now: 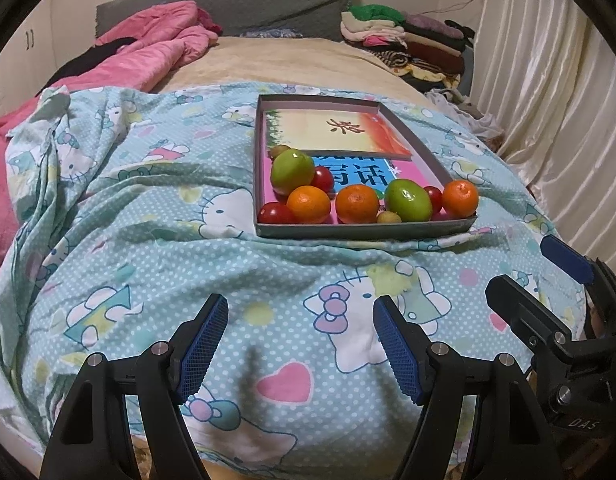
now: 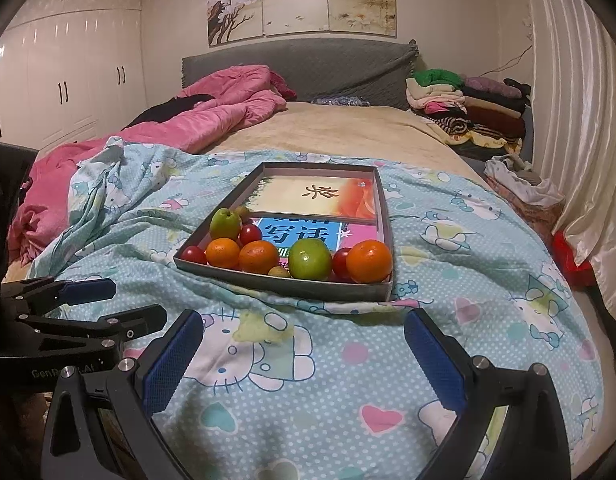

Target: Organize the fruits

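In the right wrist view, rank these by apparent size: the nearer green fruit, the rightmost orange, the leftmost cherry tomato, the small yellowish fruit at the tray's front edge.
1-2. rightmost orange and nearer green fruit: too alike to rank.
3. leftmost cherry tomato.
4. small yellowish fruit, partly hidden by the tray wall.

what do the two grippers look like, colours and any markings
Both are black plastic frames with silver bolts and blue textured pads on the fingers. Left gripper, right gripper. White lettering shows on the bodies: "DAS" on the right one, partly hidden "Gen...AI" on the left. No cables or sleeves show.
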Tool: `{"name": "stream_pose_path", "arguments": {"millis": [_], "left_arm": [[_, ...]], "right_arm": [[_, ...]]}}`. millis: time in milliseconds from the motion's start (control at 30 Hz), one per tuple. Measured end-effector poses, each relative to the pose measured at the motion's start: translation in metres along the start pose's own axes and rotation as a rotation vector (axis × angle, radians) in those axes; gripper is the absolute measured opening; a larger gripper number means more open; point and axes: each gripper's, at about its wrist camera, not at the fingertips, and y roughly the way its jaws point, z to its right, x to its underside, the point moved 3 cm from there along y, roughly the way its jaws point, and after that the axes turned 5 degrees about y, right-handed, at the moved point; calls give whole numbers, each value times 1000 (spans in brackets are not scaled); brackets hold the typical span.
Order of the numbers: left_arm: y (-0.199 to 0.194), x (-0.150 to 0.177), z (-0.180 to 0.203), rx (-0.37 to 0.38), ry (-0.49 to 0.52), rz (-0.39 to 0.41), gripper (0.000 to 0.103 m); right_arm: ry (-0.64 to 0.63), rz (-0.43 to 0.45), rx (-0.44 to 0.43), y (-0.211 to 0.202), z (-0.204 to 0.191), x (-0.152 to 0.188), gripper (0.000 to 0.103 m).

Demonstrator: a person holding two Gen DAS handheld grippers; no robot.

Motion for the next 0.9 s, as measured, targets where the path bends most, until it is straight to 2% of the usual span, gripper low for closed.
{"name": "stream_pose_path", "arguments": {"millis": [900], "left_arm": [[0, -1, 0, 1, -4, 4, 76]], "right_arm": [[0, -1, 3, 1, 1, 0, 101]]}}
